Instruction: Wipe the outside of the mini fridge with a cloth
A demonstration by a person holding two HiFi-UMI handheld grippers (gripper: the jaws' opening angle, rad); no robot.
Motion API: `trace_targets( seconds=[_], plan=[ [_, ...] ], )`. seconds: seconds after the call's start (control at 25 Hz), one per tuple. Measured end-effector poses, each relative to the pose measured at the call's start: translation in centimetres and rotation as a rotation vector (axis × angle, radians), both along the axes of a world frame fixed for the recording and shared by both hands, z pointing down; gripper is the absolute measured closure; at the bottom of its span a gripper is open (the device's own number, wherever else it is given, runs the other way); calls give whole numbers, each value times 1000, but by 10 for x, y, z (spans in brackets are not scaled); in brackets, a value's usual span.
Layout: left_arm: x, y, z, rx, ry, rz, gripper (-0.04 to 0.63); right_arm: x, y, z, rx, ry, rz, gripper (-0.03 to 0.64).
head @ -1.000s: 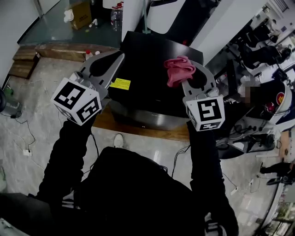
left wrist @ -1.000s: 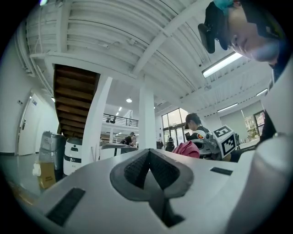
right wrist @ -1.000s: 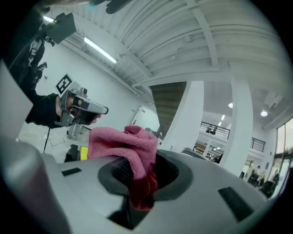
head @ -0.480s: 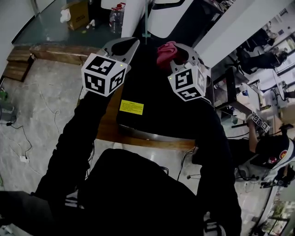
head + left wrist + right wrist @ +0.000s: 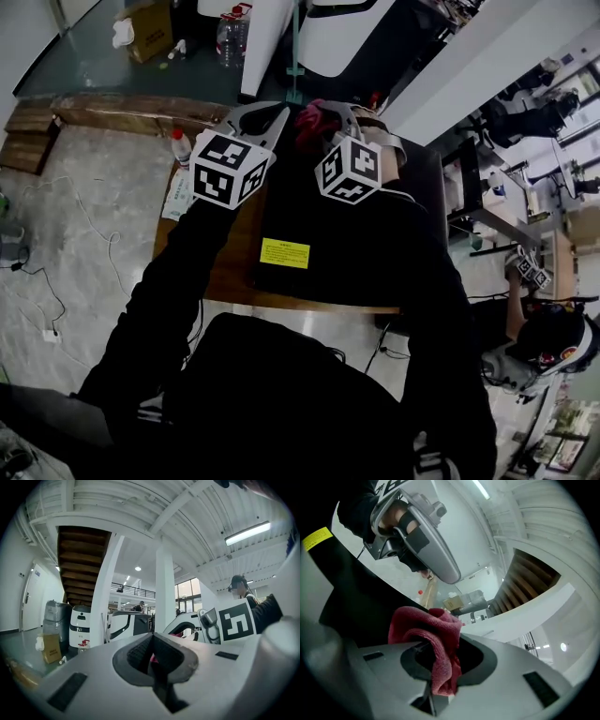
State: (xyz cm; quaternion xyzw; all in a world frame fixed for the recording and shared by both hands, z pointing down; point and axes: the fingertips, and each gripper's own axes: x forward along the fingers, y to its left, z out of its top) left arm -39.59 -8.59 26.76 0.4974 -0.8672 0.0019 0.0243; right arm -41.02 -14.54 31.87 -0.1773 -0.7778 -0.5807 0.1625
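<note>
- A brown cardboard box (image 5: 150, 37) sits at the upper left of the head view. Something white lies on top of it. I cannot see what is inside.
- A big clear water jug (image 5: 230, 33) with a red top stands just beside the box.
- A small bottle (image 5: 178, 145) with a red cap stands on the wooden board (image 5: 225, 258), near its far left corner.
- The black mini fridge (image 5: 356, 253) sits on that board. It has a yellow sticker (image 5: 284, 253) on top, near the left edge.
- The right gripper (image 5: 330, 114) is pinching the red cloth (image 5: 309, 120). The cloth bunches up and sticks out between its jaws.
- The cloth is at the far edge of the fridge top, in the upper middle of the head view. I cannot tell if it touches the fridge.
- The left gripper (image 5: 267, 117) is just beside the cloth. Its jaws are pressed together with nothing between them.
- A strip of bare board shows to the left of the fridge and along its near edge.
- To the left there is open grey floor (image 5: 84, 234) with thin cables on it.
- The right side of the frame is crowded with desks and gear.
</note>
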Motion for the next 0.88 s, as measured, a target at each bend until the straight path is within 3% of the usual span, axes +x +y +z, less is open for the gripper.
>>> trace_targets(
  seconds=[0.4,0.56,0.88],
  plan=[
    [8,11,7,-22,17,-22,589,2,16,22,89,101,-65,543],
    [26,-1,6,-69,24,-34,589,11,-8,25,93,122,-31,543],
    [89,-32,-27,-85,-23,-40,589,55,-75,22,92,143,29,541]
  ],
)
